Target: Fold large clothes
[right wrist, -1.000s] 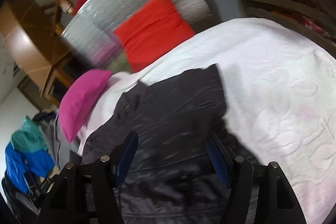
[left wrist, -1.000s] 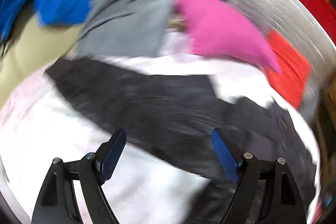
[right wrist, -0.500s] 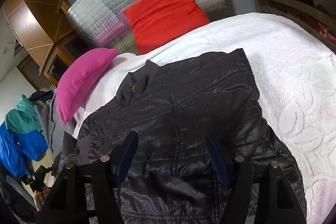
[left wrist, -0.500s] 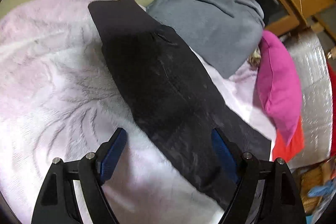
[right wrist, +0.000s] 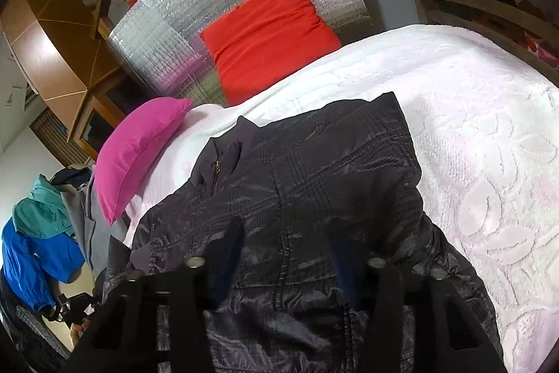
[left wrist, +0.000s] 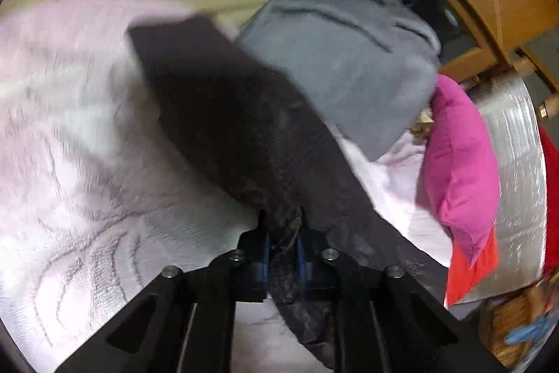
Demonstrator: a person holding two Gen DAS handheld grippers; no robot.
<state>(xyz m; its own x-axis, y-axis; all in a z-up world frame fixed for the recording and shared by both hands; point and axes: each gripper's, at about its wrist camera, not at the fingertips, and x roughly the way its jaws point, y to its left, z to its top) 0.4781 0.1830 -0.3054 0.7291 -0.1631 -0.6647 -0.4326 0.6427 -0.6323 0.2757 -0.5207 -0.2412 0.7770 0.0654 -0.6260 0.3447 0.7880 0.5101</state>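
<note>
A dark jacket (right wrist: 297, 198) lies spread across a white bedspread (right wrist: 471, 128), zip and collar toward the eleven o'clock side of the right wrist view, apparently laid flat so its parts can be folded inward. At left, the left gripper (left wrist: 282, 250) has clamped down, its blue-padded fingers (left wrist: 266, 250) all but together on a bunched ridge of the jacket's sleeve (left wrist: 216, 100), which runs away from the pads toward eleven o'clock and ends near a grey garment (left wrist: 349, 58) heaped at one o'clock. The pinch looks like the start of a lift to carry the sleeve over the body. A pink cushion (left wrist: 461, 170) sits at three o'clock, clear of the work. At right, the right gripper (right wrist: 284, 254) hangs over the jacket's lower body, its jaws having just been narrowing yet standing partly apart; the fabric lies beneath and between the fingers (right wrist: 230, 254), and motion blur makes it impossible to say whether the pads touch it. A red cushion (right wrist: 269, 30) leans on a silver panel (right wrist: 195, 9) at twelve o'clock.
</note>
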